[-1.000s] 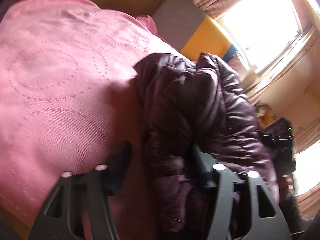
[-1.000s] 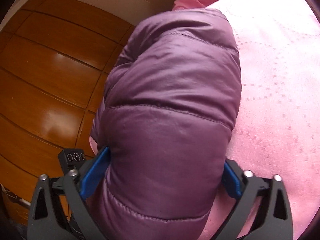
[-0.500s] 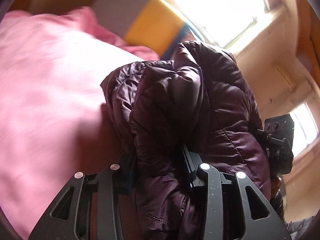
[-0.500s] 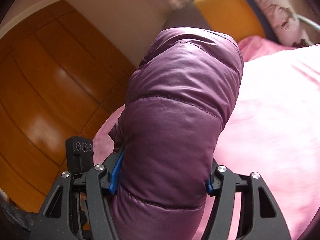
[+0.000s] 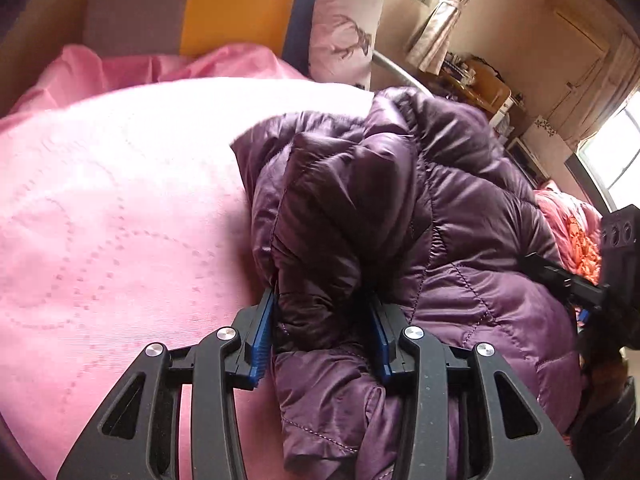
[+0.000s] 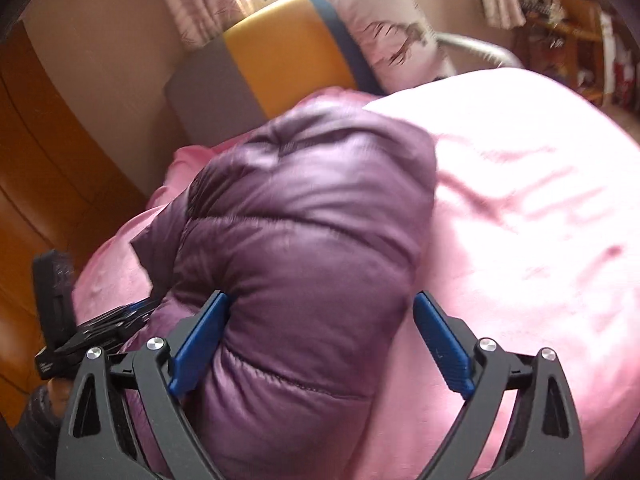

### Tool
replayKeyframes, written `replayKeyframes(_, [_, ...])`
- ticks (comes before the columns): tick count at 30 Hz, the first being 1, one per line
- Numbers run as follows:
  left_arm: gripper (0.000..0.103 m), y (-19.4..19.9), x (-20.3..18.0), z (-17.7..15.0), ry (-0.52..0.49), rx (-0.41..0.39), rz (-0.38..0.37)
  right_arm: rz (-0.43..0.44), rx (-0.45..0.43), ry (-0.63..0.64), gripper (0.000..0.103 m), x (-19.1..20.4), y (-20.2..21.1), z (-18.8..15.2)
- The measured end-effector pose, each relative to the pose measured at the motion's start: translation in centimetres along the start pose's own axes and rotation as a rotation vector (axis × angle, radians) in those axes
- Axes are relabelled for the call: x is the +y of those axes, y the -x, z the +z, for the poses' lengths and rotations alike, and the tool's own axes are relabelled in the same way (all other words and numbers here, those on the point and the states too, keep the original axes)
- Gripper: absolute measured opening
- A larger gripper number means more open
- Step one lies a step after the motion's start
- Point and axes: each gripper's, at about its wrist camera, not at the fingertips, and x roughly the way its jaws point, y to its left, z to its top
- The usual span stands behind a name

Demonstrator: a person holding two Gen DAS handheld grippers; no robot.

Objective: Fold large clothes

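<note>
A purple quilted down jacket (image 5: pixel 400 208) lies bunched on a pink bedspread (image 5: pixel 112 208). My left gripper (image 5: pixel 324 320) is shut on a thick fold of the jacket, its blue pads pressed into the fabric. In the right wrist view the jacket (image 6: pixel 304 240) fills the middle. My right gripper (image 6: pixel 320 336) stands open around it: the left pad touches the jacket and the right pad (image 6: pixel 440 344) stands clear of it over the bedspread (image 6: pixel 520 220). The right gripper's body shows at the right edge of the left wrist view (image 5: pixel 616 256).
A grey, yellow and blue headboard (image 5: pixel 224 4) and a white printed pillow (image 5: pixel 344 36) stand at the head of the bed. A wooden wardrobe (image 6: pixel 36 184) is at the left. Cluttered shelves (image 5: pixel 480 80) and curtained windows line the far wall.
My left gripper has closed on the jacket fold and lifted it toward the headboard. My right gripper closed on the jacket half a second ago and has now opened wide, its right pad off the fabric.
</note>
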Motion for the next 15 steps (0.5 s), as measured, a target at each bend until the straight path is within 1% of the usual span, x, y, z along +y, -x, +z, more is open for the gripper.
replayKeyframes(1, [0.052, 0.3, 0.1, 0.2, -0.001, -0.016, 0.028, -0.025, -0.025, 0.008, 0.093, 1.1, 0.6, 0.2])
replayKeyframes(3, [0.057, 1.0, 0.8, -0.2, 0.042, -0.039, 0.040, -0.023, -0.077, 0.015, 0.093, 2.5, 1.7, 1.0])
replayKeyframes(4, [0.058, 1.7, 1.1, -0.1, 0.077, -0.069, 0.042, -0.023, -0.092, 0.017, 0.093, 3.5, 2.0, 1.4])
replayKeyframes(5, [0.058, 2.3, 1.4, 0.2, 0.091, -0.101, 0.045, -0.030, -0.101, 0.022, 0.093, 4.4, 2.0, 1.9])
replayKeyframes(6, [0.058, 3.3, 1.3, 0.4, 0.094, -0.158, 0.059, -0.041, -0.105, 0.027, 0.093, 5.4, 1.8, 2.3])
replayKeyframes(7, [0.058, 4.2, 1.0, 1.2, 0.081, -0.186, 0.078, -0.048, -0.101, 0.033, 0.093, 6.8, 0.6, 3.3])
replayKeyframes(8, [0.058, 4.4, 0.5, 1.5, 0.061, -0.202, 0.095, -0.056, -0.092, 0.042, 0.093, 7.7, -0.1, 3.4])
replayKeyframes(9, [0.058, 4.2, 0.2, 2.0, 0.037, -0.199, 0.106, -0.065, -0.078, 0.049, 0.093, 8.8, -0.5, 3.0])
replayKeyframes(10, [0.058, 3.7, -0.1, 2.4, 0.007, -0.179, 0.134, -0.070, -0.056, 0.058, 0.093, 9.0, -1.4, 3.5])
replayKeyframes(11, [0.058, 2.8, -0.3, 2.6, -0.027, -0.141, 0.171, -0.085, -0.029, 0.073, 0.094, 9.7, -2.5, 3.1])
replayKeyframes(13, [0.058, 1.4, 0.0, 2.4, -0.031, -0.090, 0.189, -0.120, -0.006, 0.106, 0.095, 10.0, -4.9, 4.1])
replayKeyframes(14, [0.058, 0.6, 0.5, 2.0, -0.020, -0.059, 0.192, -0.135, 0.000, 0.128, 0.095, 10.5, -5.5, 3.6])
replayKeyframes(15, [0.058, 0.8, 1.4, 0.9, -0.012, -0.046, 0.188, -0.150, 0.003, 0.156, 0.096, 10.7, -6.2, 3.2])
